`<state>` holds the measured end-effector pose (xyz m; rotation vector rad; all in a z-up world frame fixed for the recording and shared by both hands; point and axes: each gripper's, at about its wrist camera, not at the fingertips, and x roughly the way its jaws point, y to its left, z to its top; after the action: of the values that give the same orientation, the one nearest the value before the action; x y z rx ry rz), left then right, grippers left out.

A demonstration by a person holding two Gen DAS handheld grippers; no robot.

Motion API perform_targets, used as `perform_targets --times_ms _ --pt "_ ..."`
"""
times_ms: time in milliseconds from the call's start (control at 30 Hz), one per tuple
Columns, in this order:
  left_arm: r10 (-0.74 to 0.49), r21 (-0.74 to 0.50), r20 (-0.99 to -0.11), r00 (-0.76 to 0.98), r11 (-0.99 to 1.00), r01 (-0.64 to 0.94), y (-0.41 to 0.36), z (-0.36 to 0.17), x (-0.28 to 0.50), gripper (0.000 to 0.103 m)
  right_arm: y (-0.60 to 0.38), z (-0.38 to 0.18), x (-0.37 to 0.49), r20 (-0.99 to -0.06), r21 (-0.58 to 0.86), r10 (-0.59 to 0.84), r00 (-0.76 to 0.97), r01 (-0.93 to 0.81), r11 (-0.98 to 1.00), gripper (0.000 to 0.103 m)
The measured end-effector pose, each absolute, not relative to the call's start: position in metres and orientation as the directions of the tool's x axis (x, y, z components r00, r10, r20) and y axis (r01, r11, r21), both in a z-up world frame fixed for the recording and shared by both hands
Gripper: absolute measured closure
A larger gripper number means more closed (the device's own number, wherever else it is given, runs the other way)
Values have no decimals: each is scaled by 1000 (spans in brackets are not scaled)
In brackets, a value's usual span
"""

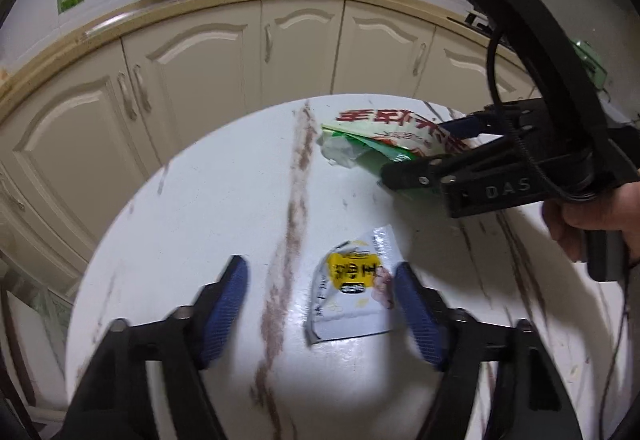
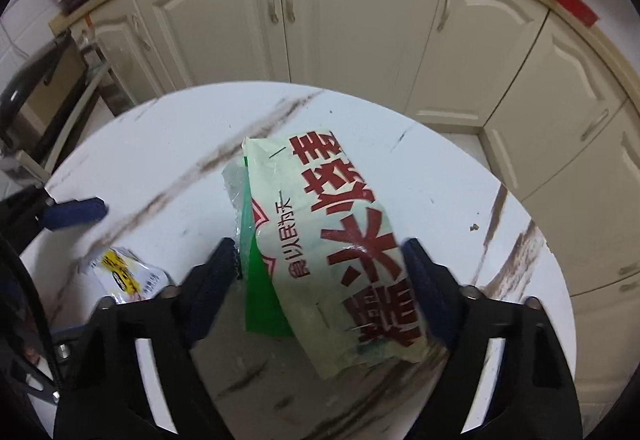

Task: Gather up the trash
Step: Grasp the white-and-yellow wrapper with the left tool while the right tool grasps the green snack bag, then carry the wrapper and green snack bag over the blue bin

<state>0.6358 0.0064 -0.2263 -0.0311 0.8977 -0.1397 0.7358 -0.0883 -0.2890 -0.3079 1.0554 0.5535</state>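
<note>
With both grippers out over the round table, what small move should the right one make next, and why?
Probably close the right gripper on the green and white bag. In the right wrist view the open fingers already straddle the bag's width with nothing gripped. The left gripper is also open, and the small yellow-label wrapper lies against its right finger, so it looks less lined up.

Bare tabletop [image 1: 192,232] lies left of the wrapper [image 1: 354,300] (green bag [image 2: 332,240] crowds the right).
</note>
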Motion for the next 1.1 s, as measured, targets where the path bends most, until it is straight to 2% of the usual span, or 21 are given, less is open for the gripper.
perform_targets --times_ms 67,100,133,300,467,700,1100 --pt "-154 -107 -773 615 988 113 7 -227 638 73 -88 -290 731 -885 16 277 374 -570 822 30" --pt "-163 -119 -772 614 987 112 7 -228 640 75 -88 -290 727 -884 11 276 377 -573 819 30" --pt "-179 -131 -770 613 984 122 9 -229 639 83 -89 -290 723 -883 13 278 378 -573 820 31" --pt "-209 -160 -765 609 978 134 14 -234 643 86 -110 -289 699 -854 97 335 397 -512 854 32" --pt "-267 -212 -754 600 964 162 16 -232 633 94 -137 -281 670 -819 171 373 436 -435 884 32" --pt "-327 -243 -742 586 945 219 10 -233 615 97 -182 -272 615 -775 267 398 490 -317 910 32" --pt "-379 -211 -694 612 920 330 -20 -207 560 97 -242 -252 514 -678 389 406 612 -171 905 32"
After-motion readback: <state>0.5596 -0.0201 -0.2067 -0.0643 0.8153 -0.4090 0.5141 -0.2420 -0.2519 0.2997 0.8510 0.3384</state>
